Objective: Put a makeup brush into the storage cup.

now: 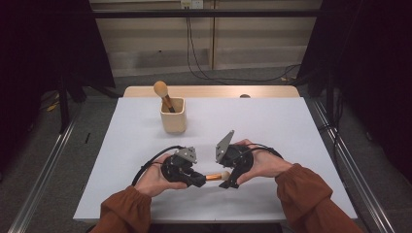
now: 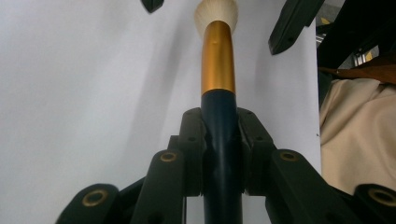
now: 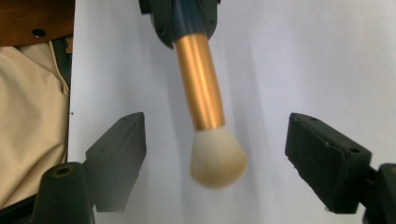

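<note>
Brush handed across to my left side, cup next!

My left gripper [image 1: 198,180] is clamped tight on the dark handle of the makeup brush [image 1: 217,176], holding it level just above the white table [image 1: 272,126]. My right gripper [image 3: 215,154] stands wide, its jaws well clear on either side of the pale bristle head, touching nothing. One brush already stands upright in the beige cup [image 1: 173,117] farther back. By my reading the transfer is done; carrying this one over and dropping it into the cup remains.
</note>
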Tool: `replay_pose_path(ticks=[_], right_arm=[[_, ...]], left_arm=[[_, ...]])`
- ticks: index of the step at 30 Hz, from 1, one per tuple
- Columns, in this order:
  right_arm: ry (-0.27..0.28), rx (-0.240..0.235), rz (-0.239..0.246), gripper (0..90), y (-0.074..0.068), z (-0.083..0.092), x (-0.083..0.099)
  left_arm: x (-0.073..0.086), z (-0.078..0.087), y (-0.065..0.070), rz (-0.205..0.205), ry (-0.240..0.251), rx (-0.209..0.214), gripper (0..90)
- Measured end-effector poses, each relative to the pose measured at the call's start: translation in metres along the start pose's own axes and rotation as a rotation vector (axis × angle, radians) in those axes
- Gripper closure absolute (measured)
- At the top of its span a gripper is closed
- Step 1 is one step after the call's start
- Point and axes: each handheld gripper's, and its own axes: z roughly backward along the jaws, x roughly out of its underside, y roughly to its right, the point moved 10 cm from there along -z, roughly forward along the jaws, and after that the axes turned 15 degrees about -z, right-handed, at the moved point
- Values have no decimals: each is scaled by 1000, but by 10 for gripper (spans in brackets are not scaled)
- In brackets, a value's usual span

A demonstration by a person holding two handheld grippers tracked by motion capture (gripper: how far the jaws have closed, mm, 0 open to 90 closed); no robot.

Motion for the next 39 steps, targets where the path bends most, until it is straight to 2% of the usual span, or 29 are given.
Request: replay_pose_path(ticks=[4,10,11,12,14,17,22,28,32,39], right_arm=[[31,9,-23,160,4,4,4],[98,29,-85,115,14,12,9],[106,29,-96,111,14,13,9],[107,24,-106,103,14,14,10],[114,35,-121,91,16,14,12],[137,40,-140,82,19,14,13],[182,25,-187,39,22,18,16],[214,-6,-209,33,20,19,21],[252,-34,-227,30,18,22,22],[308,-12,-274,35,19,23,25]], left_arm=[[1,4,-1,28,24,-13,746],[4,10,-3,50,47,-37,746],[5,11,-4,60,40,-59,746],[6,12,-4,62,43,-58,746],[5,13,-3,81,75,-57,746],[6,16,-3,86,91,-68,746],[6,23,-2,88,132,-89,746],[12,27,-3,126,164,-104,746],[14,31,-3,149,204,-117,746],[15,39,-5,181,266,-155,745]])
